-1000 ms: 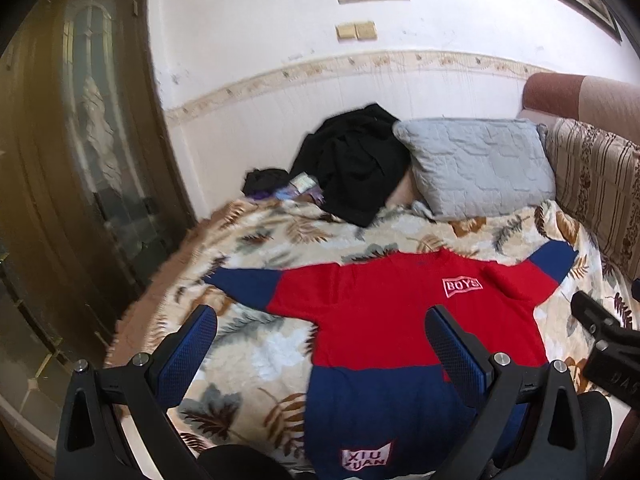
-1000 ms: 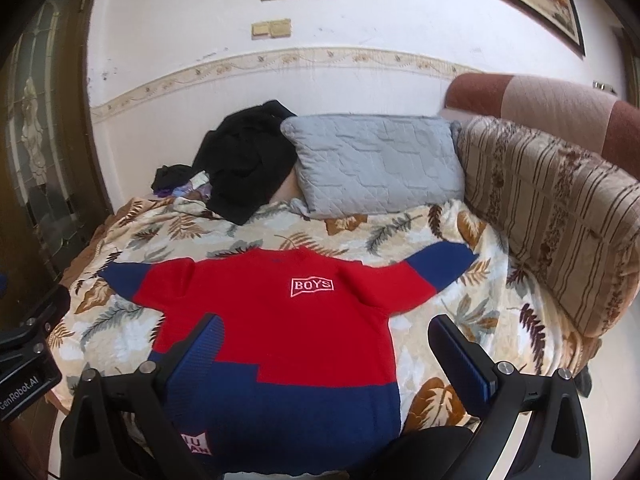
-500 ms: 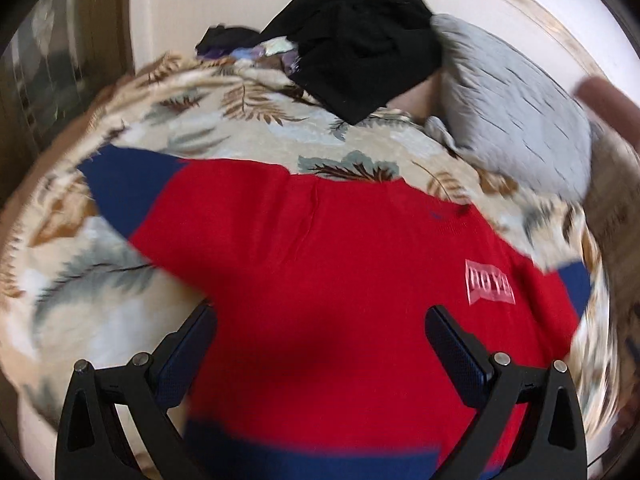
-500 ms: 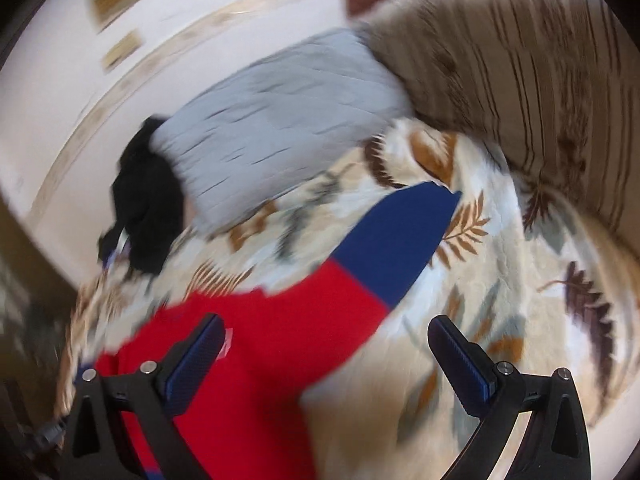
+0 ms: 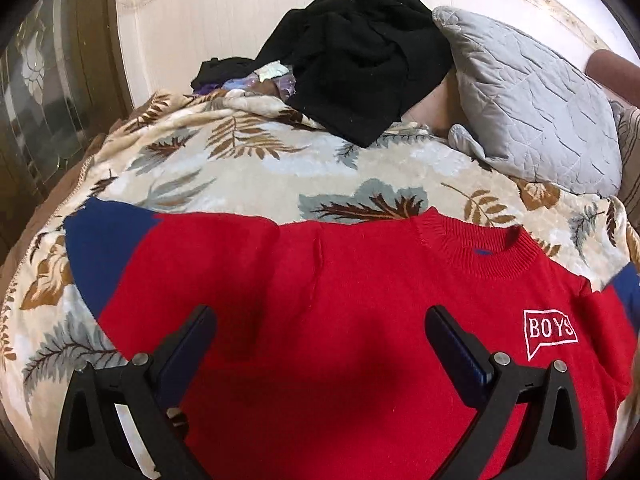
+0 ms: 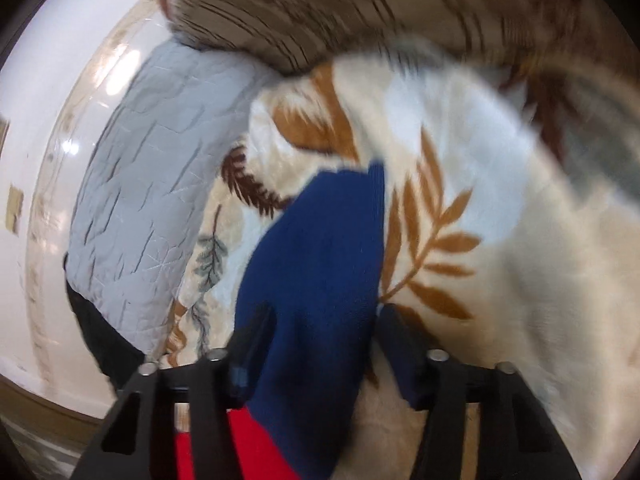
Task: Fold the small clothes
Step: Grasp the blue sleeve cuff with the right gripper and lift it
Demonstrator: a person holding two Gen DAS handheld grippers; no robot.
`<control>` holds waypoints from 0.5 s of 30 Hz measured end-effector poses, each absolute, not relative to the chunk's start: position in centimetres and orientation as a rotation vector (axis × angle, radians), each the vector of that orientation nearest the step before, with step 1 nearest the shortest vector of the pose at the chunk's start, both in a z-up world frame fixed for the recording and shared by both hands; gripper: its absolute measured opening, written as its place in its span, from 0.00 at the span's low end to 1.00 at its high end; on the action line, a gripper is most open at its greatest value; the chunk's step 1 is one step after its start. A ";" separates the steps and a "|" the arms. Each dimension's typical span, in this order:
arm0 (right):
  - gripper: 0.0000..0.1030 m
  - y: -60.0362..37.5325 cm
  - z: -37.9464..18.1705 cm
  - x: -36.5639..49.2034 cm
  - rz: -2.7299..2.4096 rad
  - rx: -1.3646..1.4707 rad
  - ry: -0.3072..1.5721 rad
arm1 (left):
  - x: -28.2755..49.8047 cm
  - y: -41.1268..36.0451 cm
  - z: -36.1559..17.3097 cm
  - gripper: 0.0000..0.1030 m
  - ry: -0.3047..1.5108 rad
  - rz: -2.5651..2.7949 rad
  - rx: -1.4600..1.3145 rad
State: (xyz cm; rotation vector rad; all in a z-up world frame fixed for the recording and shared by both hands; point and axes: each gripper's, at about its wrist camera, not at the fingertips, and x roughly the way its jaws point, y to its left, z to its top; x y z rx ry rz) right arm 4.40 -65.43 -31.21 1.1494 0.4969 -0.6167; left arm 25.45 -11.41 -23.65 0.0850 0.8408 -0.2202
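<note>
A small red and blue sweater (image 5: pixel 360 320) with a white BOYS patch lies flat on a leaf-print blanket (image 5: pixel 256 168). My left gripper (image 5: pixel 320 336) is open and low over the sweater's left shoulder, empty. Its blue left sleeve end (image 5: pixel 100 252) lies spread to the left. In the blurred right wrist view the blue right sleeve cuff (image 6: pixel 320 248) lies between the fingers of my right gripper (image 6: pixel 326 324). The jaws have narrowed around the sleeve, one finger on each side, and I cannot tell if they pinch it.
A heap of black clothes (image 5: pixel 360 56) and a grey quilted pillow (image 5: pixel 528 104) lie at the head of the bed. The pillow also shows in the right wrist view (image 6: pixel 144 200). A striped sofa back (image 6: pixel 360 4) is on the right. A glass door (image 5: pixel 44 92) stands left.
Both grippers have dropped toward the sweater. The right gripper moved over the blue right sleeve and its jaws narrowed around it. The left gripper stayed open.
</note>
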 end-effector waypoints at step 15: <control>0.08 -55.8 -22.6 10.5 -0.072 1.088 0.327 | 25.7 -9.4 -21.7 1.00 0.797 -0.125 0.141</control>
